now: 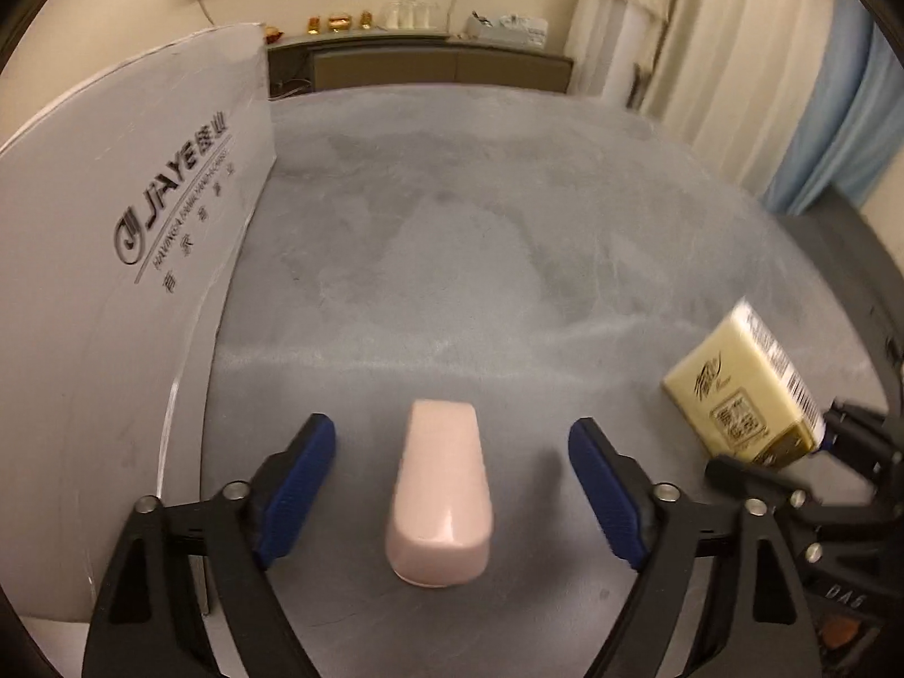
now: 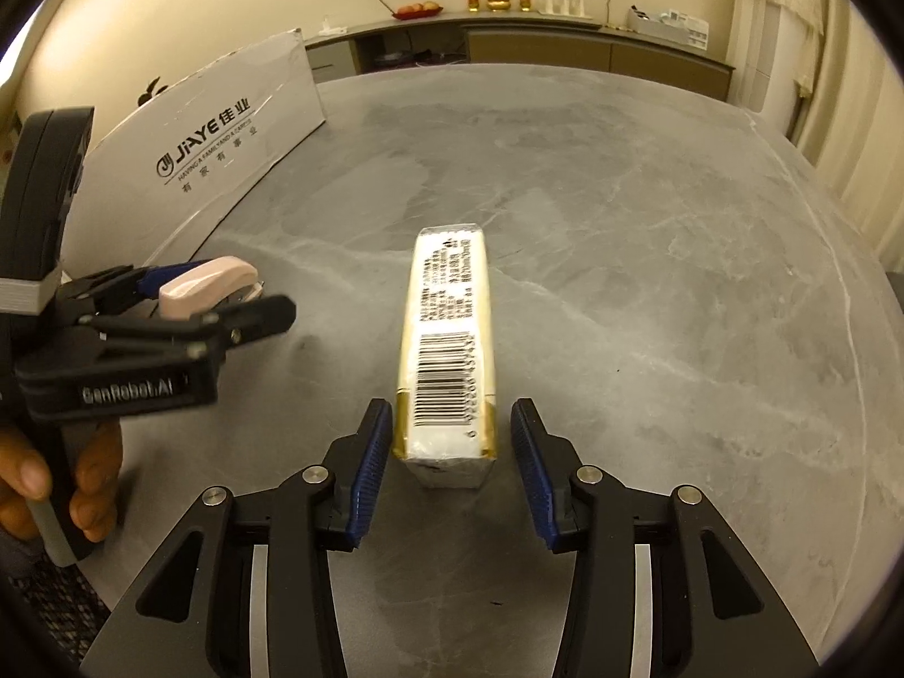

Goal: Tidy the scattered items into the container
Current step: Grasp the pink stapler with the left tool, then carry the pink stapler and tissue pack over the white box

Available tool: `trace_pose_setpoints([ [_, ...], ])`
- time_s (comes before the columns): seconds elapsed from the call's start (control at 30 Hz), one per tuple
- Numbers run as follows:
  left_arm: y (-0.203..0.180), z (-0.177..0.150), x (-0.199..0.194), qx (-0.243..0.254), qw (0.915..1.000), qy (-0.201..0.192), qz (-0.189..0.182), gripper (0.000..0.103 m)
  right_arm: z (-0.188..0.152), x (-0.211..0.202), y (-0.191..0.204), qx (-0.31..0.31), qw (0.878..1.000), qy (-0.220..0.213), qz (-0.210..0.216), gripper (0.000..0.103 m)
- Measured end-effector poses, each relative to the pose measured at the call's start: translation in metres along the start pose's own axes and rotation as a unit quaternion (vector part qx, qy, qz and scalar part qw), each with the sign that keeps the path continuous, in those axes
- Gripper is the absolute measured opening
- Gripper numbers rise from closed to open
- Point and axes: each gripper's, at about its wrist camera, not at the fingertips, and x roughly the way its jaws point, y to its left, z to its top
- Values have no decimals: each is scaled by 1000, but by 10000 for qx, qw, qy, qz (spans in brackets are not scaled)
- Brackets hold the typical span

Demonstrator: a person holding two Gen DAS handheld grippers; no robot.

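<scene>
Both open: left gripper (image 1: 452,486) straddles pink stapler (image 1: 440,491), right gripper (image 2: 450,452) probably brushing tissue pack (image 2: 449,350); squeeze centered, box (image 1: 113,282) at 10 o'clock.

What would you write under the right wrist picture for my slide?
Right tool, open, straddles a yellow tissue pack on the grey table; the left tool straddles a pink stapler.

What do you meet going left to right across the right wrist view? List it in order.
Person's hand → left gripper around the pink stapler → white cardboard box behind → yellow tissue pack between the right gripper → bare grey table.
</scene>
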Motion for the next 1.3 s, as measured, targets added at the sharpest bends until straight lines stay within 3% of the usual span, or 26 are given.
trace_pose_setpoints([
  [0.13, 0, -2, -1, -48, 10000, -20, 6, 87, 2, 1, -5, 101, 9999, -26, -48, 47],
  [0.23, -7, -4, -1, 238, 9996, 125, 46, 87, 4, -1, -6, 93, 9999, -80, -81, 47],
  [0.33, -1, -2, -8, -154, 9982, 111, -565, 87, 4, 1, -5, 90, 9999, -72, -94, 47],
  [0.37, 3, -2, -8, -281, 9977, 93, -617, 88, 4, 1, -5, 82, 9999, -76, -106, 47],
  [0.53, 10, -4, -12, -360, 9992, 59, -186, 89, 6, -2, -7, 91, 9998, -150, -128, 47],
  [0.67, -4, -5, -7, 221, 9995, 221, 97, 88, 8, -3, -8, 52, 9997, -209, -146, 47],
  [0.7, -2, -5, -8, 185, 9995, 198, 134, 85, 9, -3, -8, 35, 9997, -222, -136, 47],
  [0.73, 2, -3, -9, 133, 9996, 155, 188, 64, 10, -3, -8, 15, 9997, -232, -102, 47],
  [0.77, 5, -3, -14, 89, 9997, 108, 179, 30, 11, -4, -8, -9, 9997, -257, -38, 47],
  [0.87, 16, -8, -22, -200, 9995, 194, -167, 27, 15, -11, -5, -127, 9990, -432, -3, 43],
  [0.9, 15, -8, -23, -187, 9995, 203, -169, 27, 15, -12, -4, -166, 9988, -459, -23, 27],
  [0.93, 15, -9, -24, -206, 9994, 216, -202, 27, 16, -12, -4, -184, 9987, -468, -51, 25],
  [1.03, 17, -6, -22, -342, 9983, 218, -421, 27, 16, -13, -6, -150, 9988, -461, -25, 24],
  [1.2, 13, 3, -45, -381, 9968, -154, -681, 27, 17, -17, -7, -44, 9985, -540, 81, 24],
  [1.3, 16, 5, -47, -430, 9965, -187, -686, 27, 16, -15, -9, 32, 9987, -496, 119, 24],
])
